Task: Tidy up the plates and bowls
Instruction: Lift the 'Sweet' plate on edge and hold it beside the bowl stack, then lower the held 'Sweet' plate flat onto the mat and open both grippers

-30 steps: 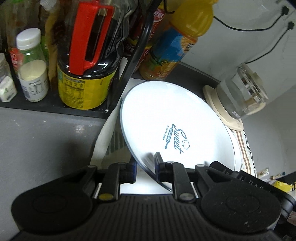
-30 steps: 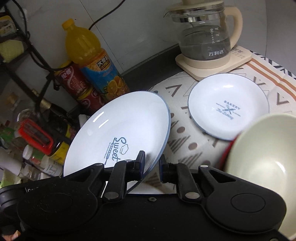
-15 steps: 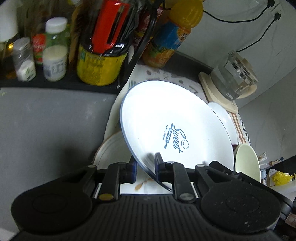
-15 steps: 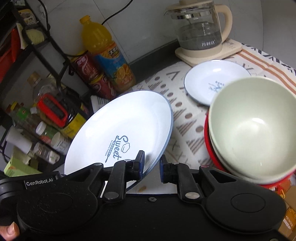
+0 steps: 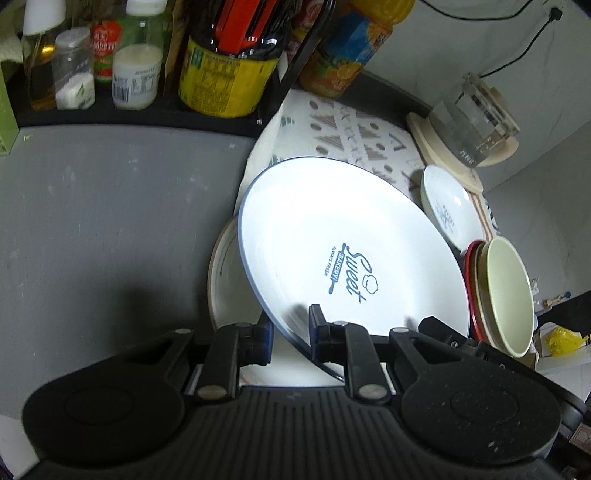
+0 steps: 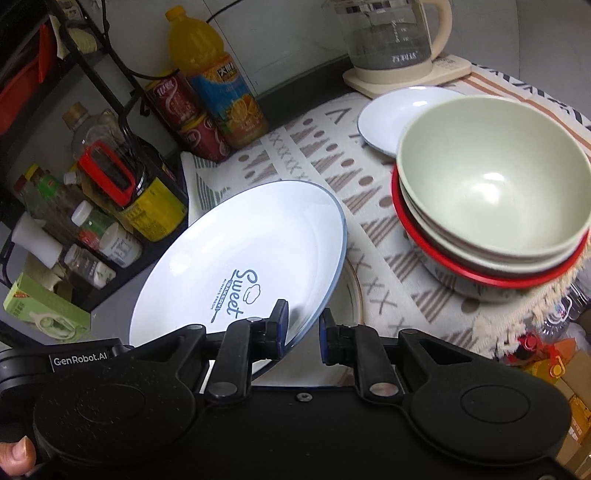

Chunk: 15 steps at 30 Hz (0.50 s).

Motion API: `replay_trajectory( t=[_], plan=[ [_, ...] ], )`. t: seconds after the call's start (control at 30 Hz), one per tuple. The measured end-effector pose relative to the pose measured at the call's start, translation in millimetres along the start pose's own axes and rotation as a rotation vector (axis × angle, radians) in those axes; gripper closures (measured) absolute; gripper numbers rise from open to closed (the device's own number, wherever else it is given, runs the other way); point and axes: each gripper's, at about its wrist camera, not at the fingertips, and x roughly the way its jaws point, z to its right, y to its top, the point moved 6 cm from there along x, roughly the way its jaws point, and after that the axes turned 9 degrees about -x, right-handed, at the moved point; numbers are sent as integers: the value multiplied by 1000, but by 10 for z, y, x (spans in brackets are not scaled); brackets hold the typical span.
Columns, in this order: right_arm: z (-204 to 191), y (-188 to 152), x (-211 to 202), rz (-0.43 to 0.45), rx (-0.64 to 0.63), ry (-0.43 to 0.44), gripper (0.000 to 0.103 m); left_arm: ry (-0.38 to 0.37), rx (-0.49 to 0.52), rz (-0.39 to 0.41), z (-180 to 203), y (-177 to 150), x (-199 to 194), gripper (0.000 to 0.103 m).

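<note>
A large white plate [image 5: 332, 236] [image 6: 236, 243] with a blue rim and "Sweet Bakery" print is held tilted above the patterned cloth. My left gripper [image 5: 291, 328] is shut on its near rim. My right gripper [image 6: 302, 330] is shut on the rim at the other side. Just under it lies a white plate with a gold rim [image 5: 221, 280] [image 6: 355, 291], mostly hidden. A small white plate [image 5: 448, 210] [image 6: 382, 114] lies further back. A stack of bowls [image 5: 506, 295] [image 6: 491, 184], pale green on top and red-rimmed below, stands to the right.
A glass kettle [image 5: 472, 118] [image 6: 391, 33] on a cream base stands at the back. A black rack [image 5: 155, 114] [image 6: 122, 110] with bottles and jars lines the left. An orange juice bottle [image 6: 218, 81] and red cans [image 6: 184, 110] stand by the wall. A thumb [image 6: 16, 456] shows at bottom left.
Both grippers have drawn back from the rack with the large plate, bringing it over the gold-rimmed plate. The bowl stack and small plate now show fully.
</note>
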Motion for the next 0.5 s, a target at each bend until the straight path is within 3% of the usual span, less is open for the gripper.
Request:
replay_trajectory(
  t=[0.5],
  plan=[
    [63, -188, 108, -38, 6, -51, 87, 12, 9, -92, -84, -116, 229, 85]
  ],
)
